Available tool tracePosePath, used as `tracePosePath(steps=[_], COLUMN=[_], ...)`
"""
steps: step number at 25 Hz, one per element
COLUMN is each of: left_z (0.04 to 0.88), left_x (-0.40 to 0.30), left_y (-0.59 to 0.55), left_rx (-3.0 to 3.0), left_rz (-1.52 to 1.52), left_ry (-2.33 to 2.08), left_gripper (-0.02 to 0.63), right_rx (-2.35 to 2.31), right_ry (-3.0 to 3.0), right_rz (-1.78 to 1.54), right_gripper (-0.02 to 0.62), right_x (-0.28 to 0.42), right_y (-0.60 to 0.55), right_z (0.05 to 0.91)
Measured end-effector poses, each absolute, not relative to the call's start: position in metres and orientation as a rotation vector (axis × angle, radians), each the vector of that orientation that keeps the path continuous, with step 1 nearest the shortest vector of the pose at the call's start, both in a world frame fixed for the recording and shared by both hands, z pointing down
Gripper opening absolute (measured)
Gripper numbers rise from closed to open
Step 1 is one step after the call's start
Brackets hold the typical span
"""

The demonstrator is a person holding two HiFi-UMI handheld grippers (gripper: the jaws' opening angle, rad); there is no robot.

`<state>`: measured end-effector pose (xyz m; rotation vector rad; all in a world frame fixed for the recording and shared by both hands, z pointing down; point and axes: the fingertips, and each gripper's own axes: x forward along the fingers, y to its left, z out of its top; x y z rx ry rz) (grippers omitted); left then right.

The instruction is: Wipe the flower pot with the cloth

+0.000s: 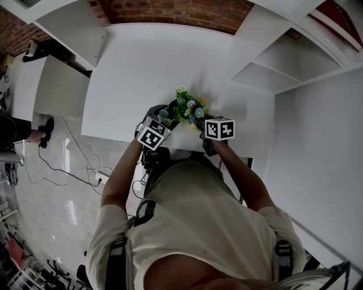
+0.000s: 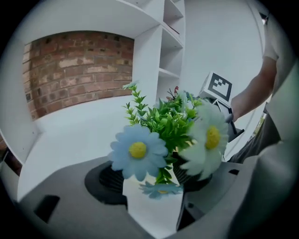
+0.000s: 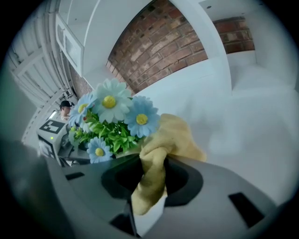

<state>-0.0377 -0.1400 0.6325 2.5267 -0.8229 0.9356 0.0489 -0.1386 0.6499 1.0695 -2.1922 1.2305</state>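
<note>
The flower pot [image 1: 172, 106] carries a bunch of green leaves with blue and white daisies [image 1: 185, 107] and stands near the front edge of the white table [image 1: 147, 62]. My left gripper [image 1: 161, 117] is at its left side; in the left gripper view the flowers [image 2: 161, 135] fill the space between the wide jaws of the left gripper [image 2: 154, 189], and the pot's body is hidden. My right gripper [image 1: 199, 122] is at the pot's right, shut on a bunched yellow cloth [image 3: 173, 135] that hangs beside the flowers [image 3: 112, 116].
White shelves [image 1: 283, 56] stand to the right of the table and a brick wall [image 1: 176, 11] lies behind it. Cables [image 1: 85, 170] trail over the floor at the left, where another person's leg and shoe [image 1: 42, 131] show.
</note>
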Motion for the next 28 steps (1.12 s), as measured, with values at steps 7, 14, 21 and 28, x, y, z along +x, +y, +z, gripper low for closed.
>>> tracePosePath(steps=[7, 14, 21, 28], left_z=[0.635, 0.632, 0.612, 0.628], left_x=[-0.037, -0.041, -0.045, -0.033], left_y=[-0.131, -0.113, -0.133, -0.123], left_rx=[2.424, 2.471, 2.566, 2.559], left_rz=[0.866, 0.893, 0.875, 0.910], left_ry=[-0.998, -0.924, -0.832, -0.882], left_gripper=[0.316, 0.302, 0.302, 0.276], right_rx=[1.062, 1.020, 1.050, 1.069], right_ry=[-2.166, -2.174, -2.213, -2.202], right_rz=[1.263, 1.271, 1.255, 1.251], right_gripper=[0.123, 0.123, 0.123, 0.122], right_x=[0.034, 0.029, 0.038, 0.038], right_y=[-0.119, -0.109, -0.126, -0.128], right_z=[0.658, 0.658, 0.644, 0.644])
